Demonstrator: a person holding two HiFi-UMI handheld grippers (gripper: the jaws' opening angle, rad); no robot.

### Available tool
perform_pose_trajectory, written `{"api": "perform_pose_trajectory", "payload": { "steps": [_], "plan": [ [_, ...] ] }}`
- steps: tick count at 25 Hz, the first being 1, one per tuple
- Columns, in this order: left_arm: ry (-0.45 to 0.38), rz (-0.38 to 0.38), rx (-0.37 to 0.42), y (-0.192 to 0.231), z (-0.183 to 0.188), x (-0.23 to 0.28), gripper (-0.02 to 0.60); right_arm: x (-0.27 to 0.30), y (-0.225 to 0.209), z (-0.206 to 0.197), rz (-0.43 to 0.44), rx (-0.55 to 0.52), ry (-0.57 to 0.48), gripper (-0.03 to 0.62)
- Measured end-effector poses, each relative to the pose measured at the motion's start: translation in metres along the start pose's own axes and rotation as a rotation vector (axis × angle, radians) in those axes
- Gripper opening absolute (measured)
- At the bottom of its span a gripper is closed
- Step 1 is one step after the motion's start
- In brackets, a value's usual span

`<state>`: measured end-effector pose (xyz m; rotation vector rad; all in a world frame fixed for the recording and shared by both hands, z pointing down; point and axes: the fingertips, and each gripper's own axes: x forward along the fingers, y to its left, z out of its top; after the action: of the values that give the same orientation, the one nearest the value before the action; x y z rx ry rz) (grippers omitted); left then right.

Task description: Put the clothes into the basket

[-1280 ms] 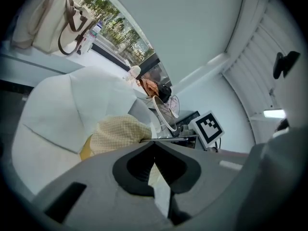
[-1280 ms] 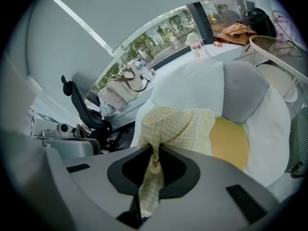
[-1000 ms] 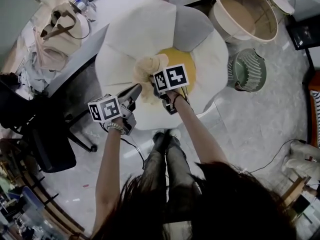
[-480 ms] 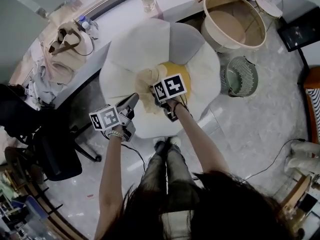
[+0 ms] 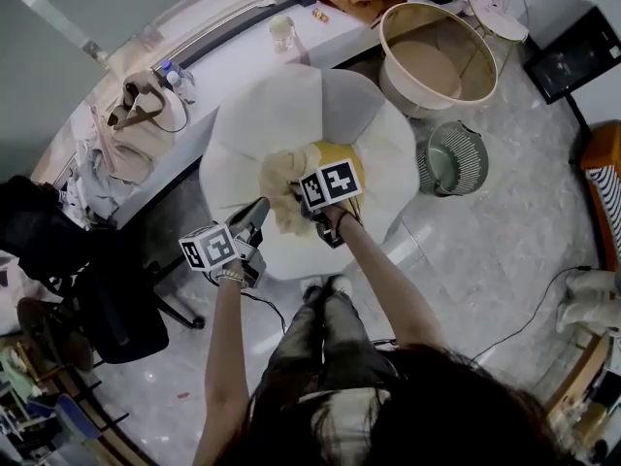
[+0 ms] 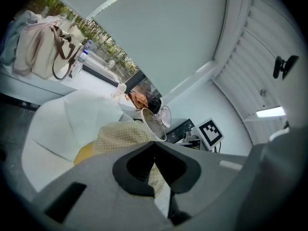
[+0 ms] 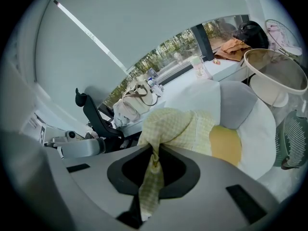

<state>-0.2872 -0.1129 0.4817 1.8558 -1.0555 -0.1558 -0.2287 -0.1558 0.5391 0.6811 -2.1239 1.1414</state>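
A pale yellow checked garment (image 5: 283, 178) hangs bunched above the yellow middle of a white flower-shaped cushion (image 5: 281, 115). Both grippers hold it. My left gripper (image 5: 257, 212) is shut on a fold of it, which runs down between the jaws in the left gripper view (image 6: 156, 177). My right gripper (image 5: 306, 207) is shut on a twisted strip of the garment (image 7: 178, 126), pinched at the right gripper (image 7: 151, 174). The big round beige basket (image 5: 437, 56) stands on the floor at the upper right, apart from both grippers; the basket (image 7: 276, 76) also shows in the right gripper view.
A small green slatted bin (image 5: 456, 158) stands right of the cushion, below the basket. A white desk (image 5: 223, 61) runs behind the cushion, with a beige bag (image 5: 146, 115) and a cup on it. A black office chair (image 5: 87, 289) is at the left. The person's legs are just in front of the cushion.
Both grippers have risen together with the garment, which now hangs higher over the cushion. Their grip on it has not changed.
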Motion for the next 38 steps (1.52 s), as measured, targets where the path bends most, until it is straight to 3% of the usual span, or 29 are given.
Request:
{"api": "perform_pose_trajectory", "payload": {
  "steps": [7, 23, 38],
  "plan": [
    [-0.024, -0.043, 0.037, -0.025, 0.013, -0.005, 0.011, -0.022, 0.012, 0.009, -0.01, 0.002, -0.038, 0.037],
    [0.032, -0.105, 0.147, -0.055, 0.02, -0.011, 0.011, -0.058, 0.028, 0.022, -0.031, -0.045, -0.079, 0.035],
    [0.058, -0.146, 0.175, -0.077, 0.013, -0.003, 0.011, -0.092, 0.013, 0.019, -0.067, 0.01, -0.144, 0.036]
  ]
}}
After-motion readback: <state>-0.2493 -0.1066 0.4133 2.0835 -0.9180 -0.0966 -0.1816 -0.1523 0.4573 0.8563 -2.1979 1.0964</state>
